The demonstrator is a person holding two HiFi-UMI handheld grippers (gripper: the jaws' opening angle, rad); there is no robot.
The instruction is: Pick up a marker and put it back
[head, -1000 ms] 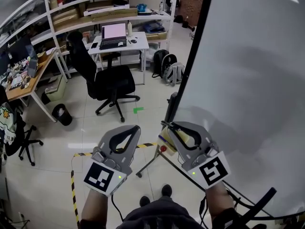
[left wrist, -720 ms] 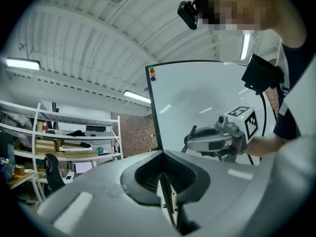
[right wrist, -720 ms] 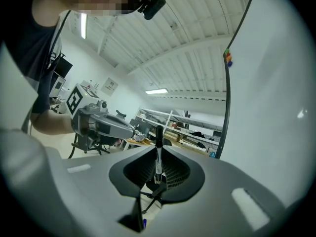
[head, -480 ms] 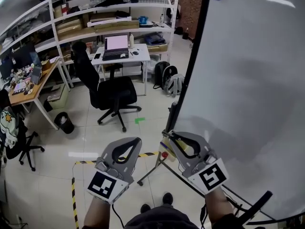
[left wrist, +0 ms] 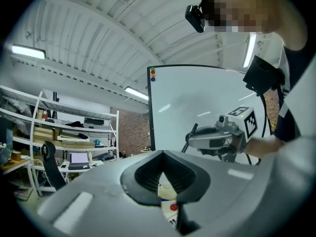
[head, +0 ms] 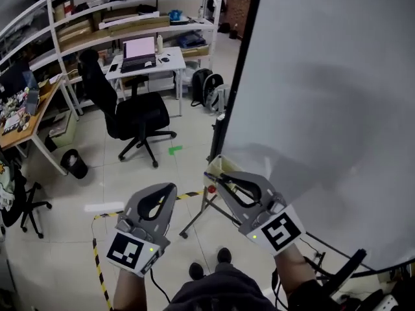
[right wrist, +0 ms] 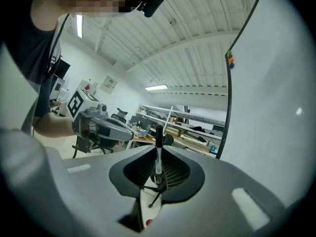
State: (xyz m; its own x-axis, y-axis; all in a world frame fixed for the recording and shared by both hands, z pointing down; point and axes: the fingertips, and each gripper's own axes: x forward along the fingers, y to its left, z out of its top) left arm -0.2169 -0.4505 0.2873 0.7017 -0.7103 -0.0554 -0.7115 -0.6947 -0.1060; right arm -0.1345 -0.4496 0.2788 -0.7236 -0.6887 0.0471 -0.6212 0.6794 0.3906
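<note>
My right gripper (head: 212,175) is shut on a black marker (right wrist: 158,152), which stands upright between its pads in the right gripper view (right wrist: 157,180). It hovers by the lower left corner of the large whiteboard (head: 324,96). In the head view the marker (head: 220,181) shows as a thin dark bar across the gripper's tip. My left gripper (head: 170,188) hangs to the left at about the same height, shut with nothing in it, and its tips meet in its own view (left wrist: 178,207). From there the right gripper (left wrist: 217,137) shows in front of the board.
A pale box with a red knob (head: 211,189) sits at the foot of the whiteboard stand. Yellow-black tape (head: 98,264) marks the tiled floor. Farther off stand a black office chair (head: 133,118), a white desk with a laptop (head: 139,47), shelves and two backpacks (head: 209,92).
The head camera has swung, so the room and both grippers sit lower and more to the left in the frame. The right gripper still holds the marker; the left stays shut.
</note>
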